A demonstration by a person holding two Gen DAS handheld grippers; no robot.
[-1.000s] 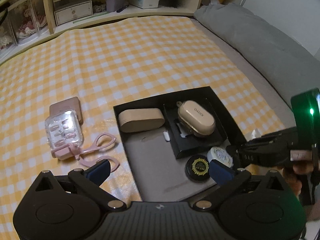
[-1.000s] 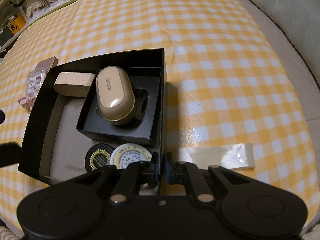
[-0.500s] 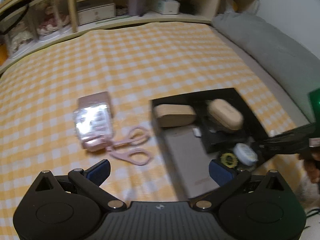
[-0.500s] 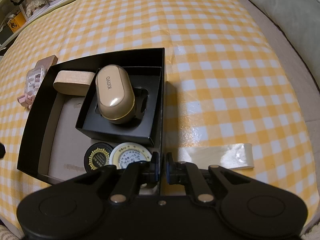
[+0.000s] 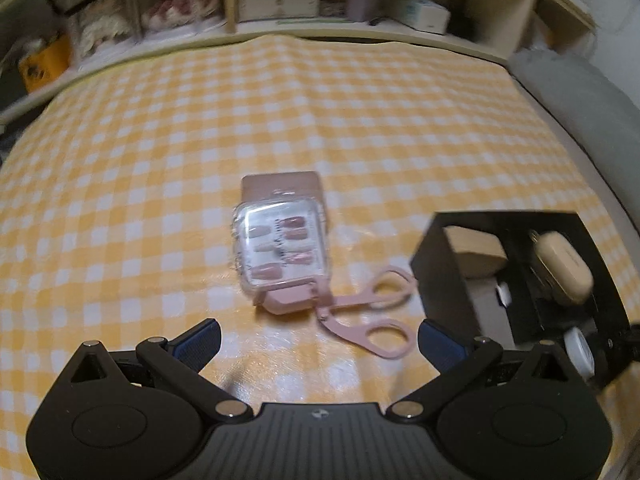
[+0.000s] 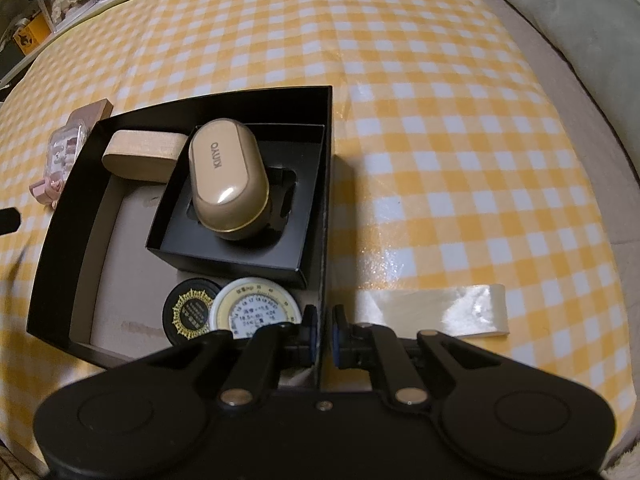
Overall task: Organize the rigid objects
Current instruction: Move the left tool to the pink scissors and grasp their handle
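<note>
The right gripper (image 6: 323, 330) has its jaws pinched narrow on the right wall of the open black cardboard box (image 6: 327, 184), one finger inside and one outside. Just inside that wall lie a round white tin with printed lid (image 6: 256, 308) and, touching it, a round black tin with gold sunburst label (image 6: 190, 312). Beyond them a smaller black tray (image 6: 240, 248) holds a glossy beige oval case (image 6: 228, 180); a pale wooden oblong block (image 6: 142, 156) sits at the far left corner.

The left gripper (image 5: 318, 338) hangs with jaws spread wide, holding nothing, above the yellow-and-white checked cloth (image 5: 160, 168). Just ahead lies a pink eyelash curler with loop handles (image 5: 360, 308), its head tucked under a clear plastic box of press-on nails (image 5: 282, 256), which rests on a flat pink square case (image 5: 282, 186). The black box stands to their right.
</note>
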